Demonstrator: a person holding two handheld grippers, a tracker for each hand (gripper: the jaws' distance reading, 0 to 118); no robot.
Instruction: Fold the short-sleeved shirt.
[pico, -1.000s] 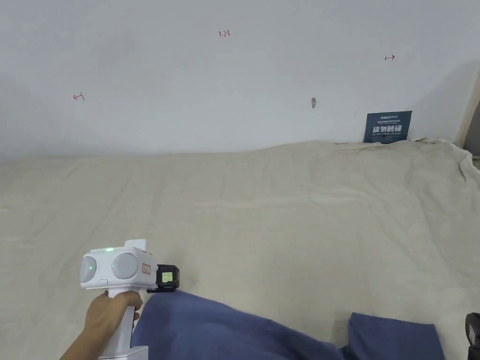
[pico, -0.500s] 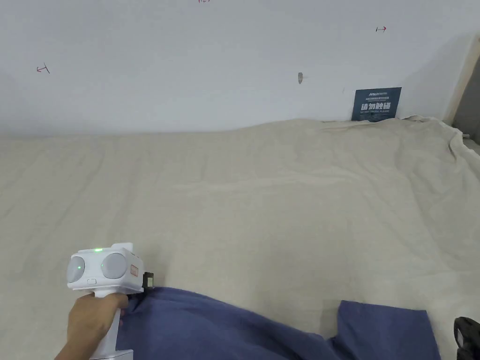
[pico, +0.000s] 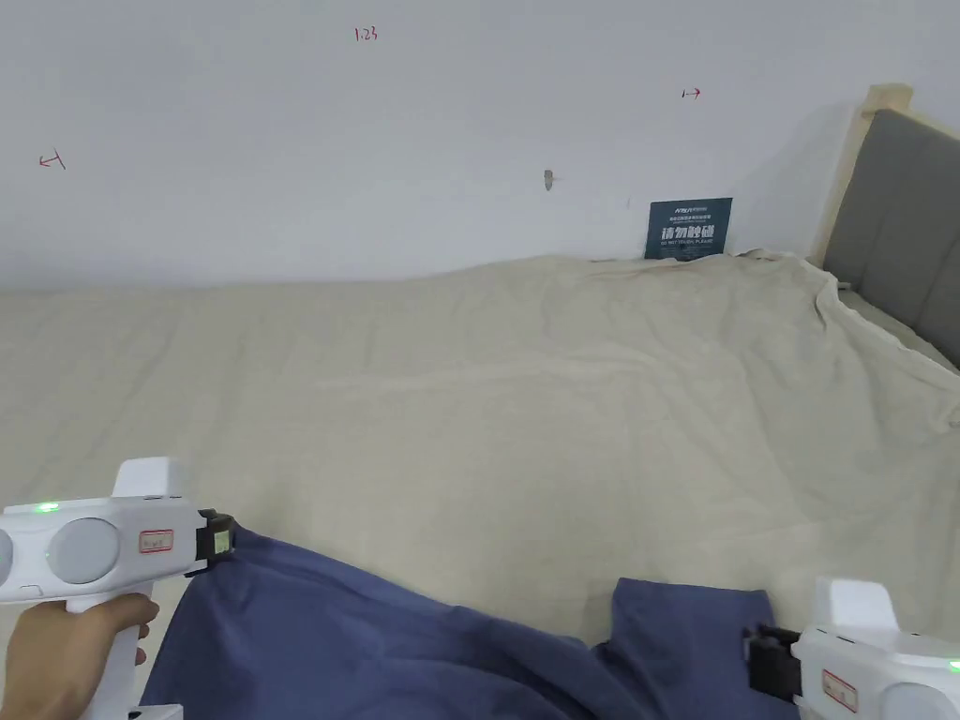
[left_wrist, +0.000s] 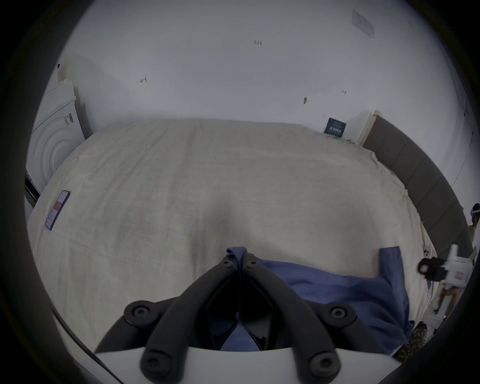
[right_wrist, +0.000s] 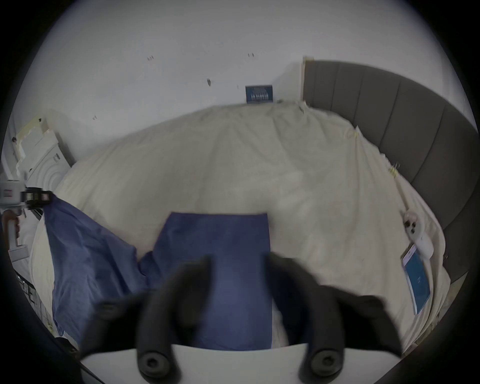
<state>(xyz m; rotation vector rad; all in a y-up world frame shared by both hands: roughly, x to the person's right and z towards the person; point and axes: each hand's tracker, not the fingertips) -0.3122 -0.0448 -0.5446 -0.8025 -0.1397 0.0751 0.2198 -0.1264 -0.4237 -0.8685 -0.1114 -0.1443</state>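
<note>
Jaws of the left gripper (left_wrist: 239, 262) are pinched together on a corner of the blue shirt (pico: 394, 637), cloth pressed between both tips. Jaws of the right gripper (right_wrist: 237, 262) stand apart over a flat sleeve of the shirt, not pressing it; this view is blurred. Shirt lies at the near edge of the beige bed sheet (pico: 525, 412), its left corner lifted by the left gripper. Left hand (pico: 56, 647) holds the white handle. Beyond the shirt: bare sheet, then white wall (pico: 375, 122). Right of the shirt: grey headboard (pico: 900, 216). A phone (left_wrist: 57, 210) lies far left of the shirt.
</note>
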